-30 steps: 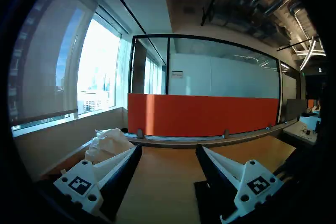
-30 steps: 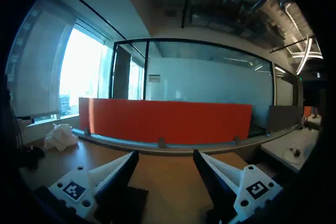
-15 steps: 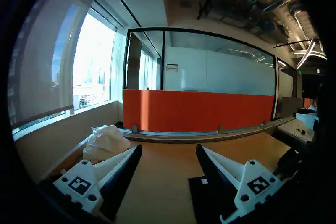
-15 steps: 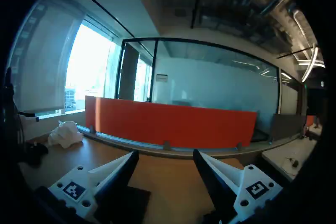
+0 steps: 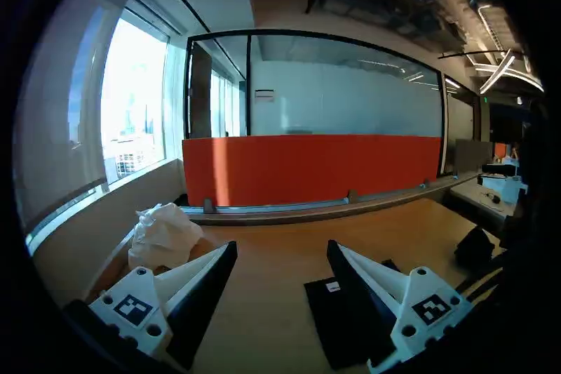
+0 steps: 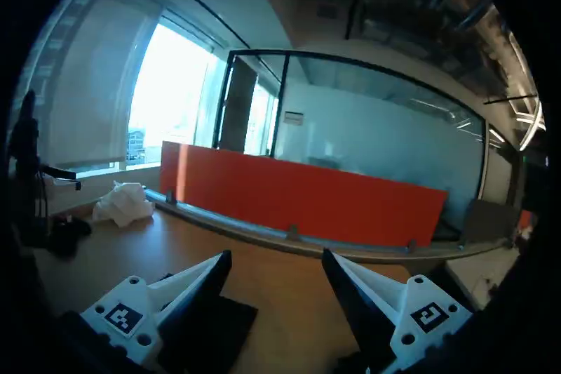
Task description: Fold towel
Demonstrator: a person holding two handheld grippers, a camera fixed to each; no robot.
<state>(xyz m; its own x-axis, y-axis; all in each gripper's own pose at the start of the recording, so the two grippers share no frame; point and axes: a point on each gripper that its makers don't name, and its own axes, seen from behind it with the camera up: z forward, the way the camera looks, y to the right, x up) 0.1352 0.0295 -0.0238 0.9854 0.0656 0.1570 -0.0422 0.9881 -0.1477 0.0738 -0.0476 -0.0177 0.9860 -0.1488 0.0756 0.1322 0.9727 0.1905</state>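
Towel [image 5: 335,307], a dark flat cloth with a small white tag, lies on the wooden table [image 5: 280,272], partly behind the right finger of the left gripper [image 5: 280,244]. In the right gripper view the dark cloth [image 6: 228,318] sits low by the left finger of the right gripper [image 6: 275,253]. Orange partition [image 5: 315,167] runs along the table's far edge. White crumpled bundle [image 5: 163,234] sits at the table's left end near the window, well apart from the towel. Left gripper jaws are spread wide, bare table between them, gripping nothing. Right gripper jaws are also spread wide and hold nothing. Cannot tell if any finger touches the cloth.
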